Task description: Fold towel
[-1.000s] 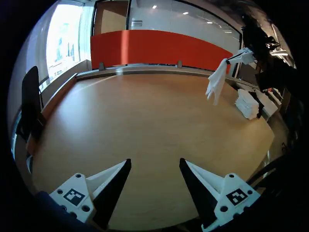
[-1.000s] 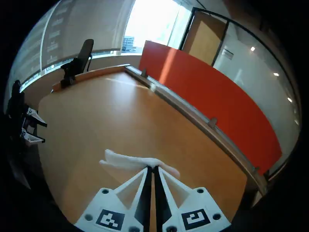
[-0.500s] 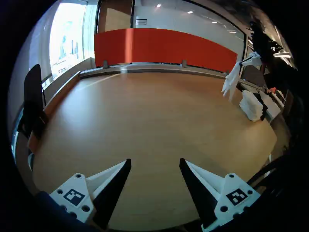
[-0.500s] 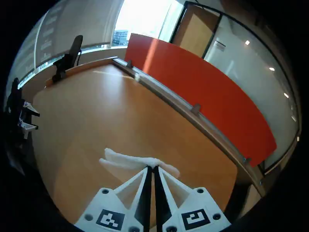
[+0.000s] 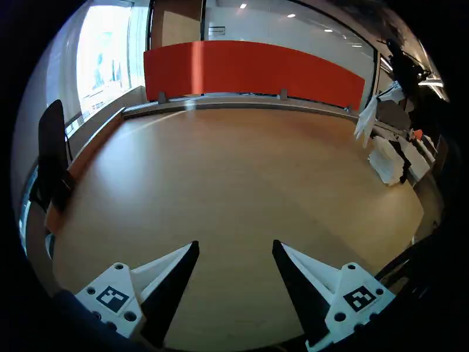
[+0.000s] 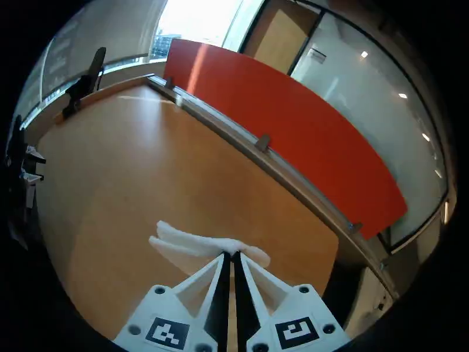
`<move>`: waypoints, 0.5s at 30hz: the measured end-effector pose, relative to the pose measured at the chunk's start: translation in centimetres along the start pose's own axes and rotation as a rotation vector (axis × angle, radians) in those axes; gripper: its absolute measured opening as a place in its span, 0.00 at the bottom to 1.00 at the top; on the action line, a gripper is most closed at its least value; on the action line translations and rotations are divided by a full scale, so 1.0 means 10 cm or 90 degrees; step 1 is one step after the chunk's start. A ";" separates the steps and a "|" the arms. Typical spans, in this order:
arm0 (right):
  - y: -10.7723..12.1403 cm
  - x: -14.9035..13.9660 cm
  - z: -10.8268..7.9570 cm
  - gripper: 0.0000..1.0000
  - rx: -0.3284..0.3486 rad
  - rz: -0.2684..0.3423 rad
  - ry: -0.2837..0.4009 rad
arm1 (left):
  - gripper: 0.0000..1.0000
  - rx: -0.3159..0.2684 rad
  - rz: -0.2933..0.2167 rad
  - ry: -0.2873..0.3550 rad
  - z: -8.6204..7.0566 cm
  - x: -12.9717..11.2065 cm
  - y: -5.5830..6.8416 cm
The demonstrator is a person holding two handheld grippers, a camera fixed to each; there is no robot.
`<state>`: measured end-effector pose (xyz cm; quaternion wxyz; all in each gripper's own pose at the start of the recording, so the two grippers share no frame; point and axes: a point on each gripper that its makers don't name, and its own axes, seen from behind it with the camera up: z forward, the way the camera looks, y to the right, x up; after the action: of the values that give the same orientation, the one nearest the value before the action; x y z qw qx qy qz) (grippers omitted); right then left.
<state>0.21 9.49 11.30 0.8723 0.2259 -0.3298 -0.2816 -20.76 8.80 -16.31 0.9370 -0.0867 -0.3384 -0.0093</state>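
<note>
Above the desk point(image 5: 234, 170), in the left gripper view, the left hand-held gripper point(image 5: 234, 243) is spread wide and empty; the towel point(image 5: 366, 117) is seen hanging at far right. In the right gripper view, the towel point(image 6: 193, 243) is pinched by the right hand-held gripper point(image 6: 233, 256).

A: What colours are there?
B: White towel point(image 6: 199, 245), honey-brown wood-grain desk point(image 5: 234, 164), orange-red partition point(image 5: 252, 67), black chair point(image 5: 50, 146).
A: And the tools?
B: Left tool point(image 5: 234, 243) and right tool point(image 6: 233, 255): white, black inner faces, black-and-white square markers.
</note>
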 end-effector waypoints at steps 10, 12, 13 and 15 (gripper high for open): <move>0.49 -0.21 -0.11 0.04 -0.032 0.024 -0.010 | 0.93 0.004 0.009 -0.003 0.05 0.07 0.10; 0.57 -0.25 -0.14 0.04 -0.037 0.028 -0.011 | 0.93 0.004 0.011 -0.003 0.06 0.09 0.13; 0.60 -0.26 -0.16 0.04 -0.039 0.030 -0.012 | 0.93 0.003 0.012 -0.003 0.06 0.10 0.14; 0.67 -0.31 -0.19 0.04 -0.043 0.033 -0.014 | 0.93 0.003 0.015 -0.003 0.07 0.12 0.16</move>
<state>1.97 16.81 12.49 0.8828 0.1844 -0.3350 -0.2727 -20.16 10.52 -15.28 0.9364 -0.0884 -0.3395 0.0025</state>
